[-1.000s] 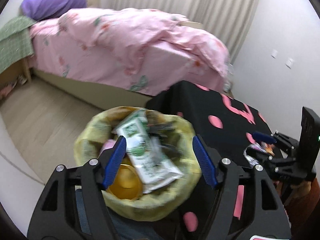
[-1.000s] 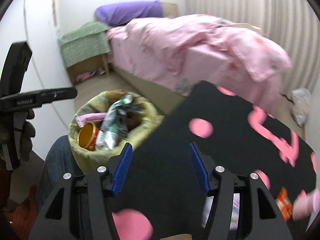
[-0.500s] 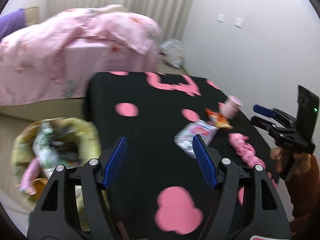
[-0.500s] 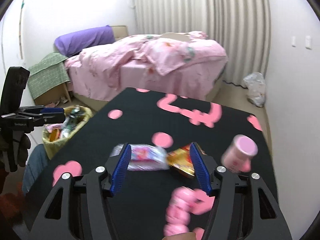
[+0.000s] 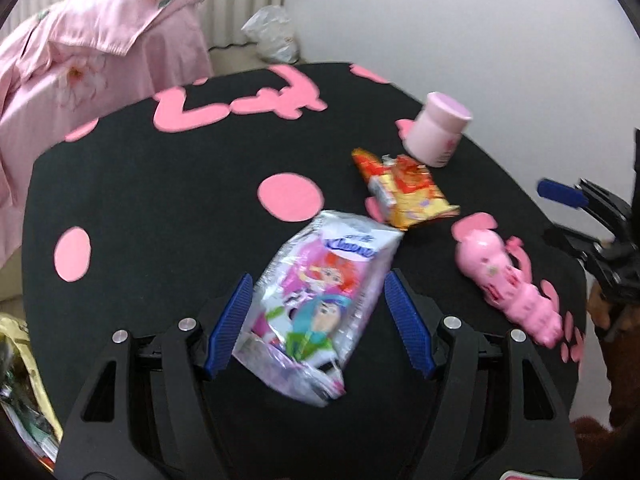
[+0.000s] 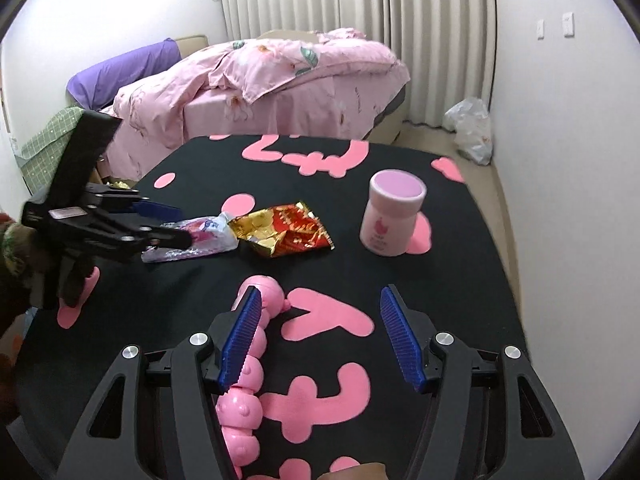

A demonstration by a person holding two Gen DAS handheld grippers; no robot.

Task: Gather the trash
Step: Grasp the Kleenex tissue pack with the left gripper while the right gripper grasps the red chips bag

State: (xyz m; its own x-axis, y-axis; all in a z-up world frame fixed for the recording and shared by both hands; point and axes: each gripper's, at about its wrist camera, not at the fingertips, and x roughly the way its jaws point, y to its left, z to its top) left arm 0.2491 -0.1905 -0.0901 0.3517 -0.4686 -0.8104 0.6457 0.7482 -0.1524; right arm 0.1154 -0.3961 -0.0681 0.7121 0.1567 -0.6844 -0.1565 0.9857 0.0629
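Observation:
My left gripper [image 5: 318, 314] is open, its blue pads on either side of a white and pink cartoon snack wrapper [image 5: 320, 292] lying on the black table [image 5: 160, 184]. It also shows in the right wrist view [image 6: 168, 226] over the same wrapper [image 6: 200, 238]. A red and gold foil wrapper [image 5: 406, 190] [image 6: 286, 234] lies beside it. My right gripper [image 6: 320, 332] is open and empty above the table, its left pad beside a pink beaded toy [image 6: 248, 364]. In the left wrist view the right gripper [image 5: 568, 208] is at the right edge.
A pink jar [image 6: 392, 212] [image 5: 436, 134] stands at the far right of the table. The pink toy [image 5: 508, 280] lies near the right edge. The yellow-lined trash bin [image 5: 16, 380] is at the lower left. A pink bed [image 6: 260, 88] stands behind; a plastic bag [image 6: 470, 128] sits by the wall.
My left gripper has swung from the trash bin to the table and now straddles the cartoon wrapper. My right gripper has moved forward and right, over the pink toy.

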